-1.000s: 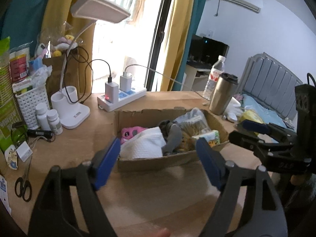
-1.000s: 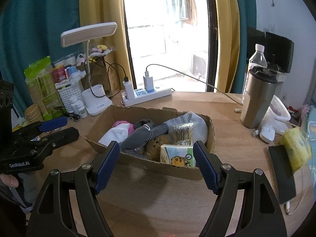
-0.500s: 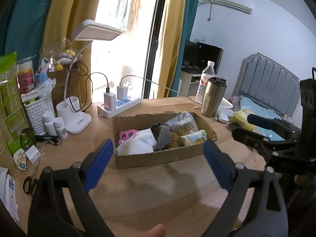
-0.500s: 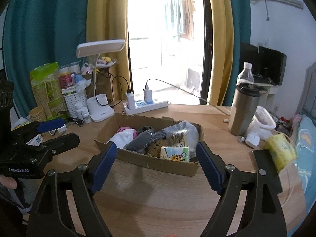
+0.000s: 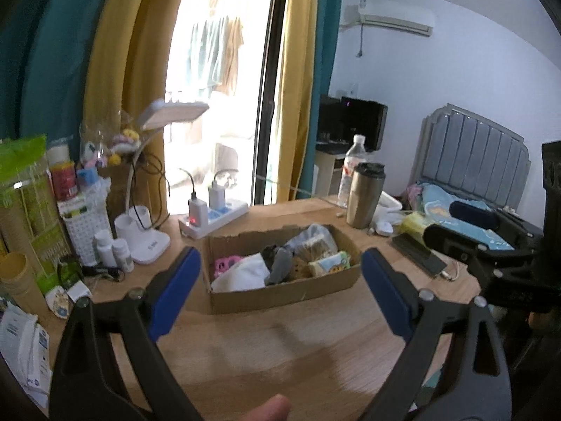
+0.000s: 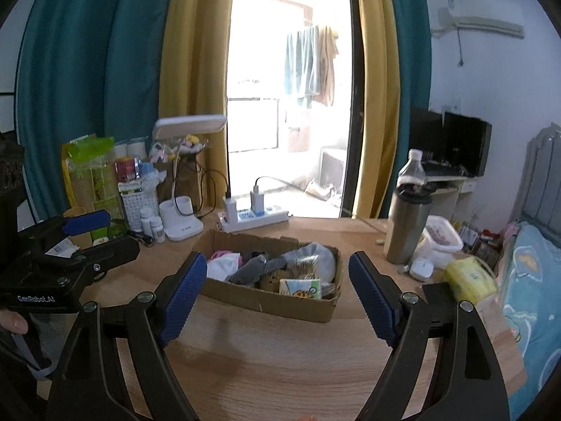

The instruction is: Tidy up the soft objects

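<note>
Cardboard box [image 6: 270, 296], shallow and brown, sits mid-table on the wooden desk [image 6: 280, 368], open top, packed with the soft stuff. Both grippers are well short of it, on the near side, nothing in either.

Contents left to right:
- pink plush toy [image 5: 224, 265] at the far-left corner, mostly buried
- white folded cloth [image 5: 245, 275], limp, light, will drape; pinch a bunched fold, not a flat face
- grey sock-like fabric [image 6: 250, 270] across the middle, soft and stretchy, easy pinch at the raised hump
- brown fuzzy item [image 6: 271, 280] under it, partly hidden, can't tell what it is
- clear crinkly plastic bag [image 6: 315, 259] at the far right, slippery, will deform; take it by a gathered edge
- printed tissue pack [image 6: 301, 287] at the near-right corner, squashy but holds shape; grip across the short sides

Left gripper [image 5: 277, 293]: jaws spread wide, empty, box framed between the blue pads. Right gripper [image 6: 275, 298]: same, wide apart, empty, table only beneath it.

Judgement: everything in there is light, no fragile pieces. Main risk is dragging a neighbour along, since the items overlap. Box itself is light cardboard and may slide if an item snags.

Clutter left of the box (white desk lamp [image 6: 182, 217], white power strip [image 6: 252, 217]) is clear of the work area; steel tumbler [image 6: 406, 231] stands far right.
</note>
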`<action>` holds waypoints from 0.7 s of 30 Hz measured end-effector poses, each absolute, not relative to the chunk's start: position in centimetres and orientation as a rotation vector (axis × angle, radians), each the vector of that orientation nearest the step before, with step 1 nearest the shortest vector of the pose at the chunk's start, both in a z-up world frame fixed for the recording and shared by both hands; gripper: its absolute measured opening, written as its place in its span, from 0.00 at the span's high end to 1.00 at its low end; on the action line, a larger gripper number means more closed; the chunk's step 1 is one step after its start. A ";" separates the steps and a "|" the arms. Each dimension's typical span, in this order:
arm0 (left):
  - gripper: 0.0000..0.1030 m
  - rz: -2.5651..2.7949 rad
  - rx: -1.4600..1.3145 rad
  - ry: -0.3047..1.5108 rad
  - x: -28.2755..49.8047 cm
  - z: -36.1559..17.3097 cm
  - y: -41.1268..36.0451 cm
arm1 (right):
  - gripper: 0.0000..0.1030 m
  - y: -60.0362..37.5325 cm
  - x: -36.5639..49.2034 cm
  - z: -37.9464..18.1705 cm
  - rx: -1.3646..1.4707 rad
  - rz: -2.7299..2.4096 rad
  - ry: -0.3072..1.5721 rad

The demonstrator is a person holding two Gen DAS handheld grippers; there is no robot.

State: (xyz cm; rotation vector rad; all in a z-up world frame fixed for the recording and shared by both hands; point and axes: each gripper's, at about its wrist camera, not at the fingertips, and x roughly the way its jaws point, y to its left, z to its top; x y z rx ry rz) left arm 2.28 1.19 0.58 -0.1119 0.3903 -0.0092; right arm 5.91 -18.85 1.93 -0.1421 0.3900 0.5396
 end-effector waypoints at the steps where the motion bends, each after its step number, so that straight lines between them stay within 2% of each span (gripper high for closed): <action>1: 0.08 -0.012 -0.106 0.377 2.0 1.1 1.0 | 0.17 -19.1 5.6 2.3 -0.139 0.534 0.378; 12: 0.01 -0.044 -0.039 0.273 0.0 5.3 -1.3 | 0.17 -22.1 2.6 5.5 -0.103 0.461 0.280; 21: 0.01 -0.055 -0.014 0.230 -0.8 7.1 -2.5 | 0.16 -23.6 0.4 7.7 -0.102 0.397 0.202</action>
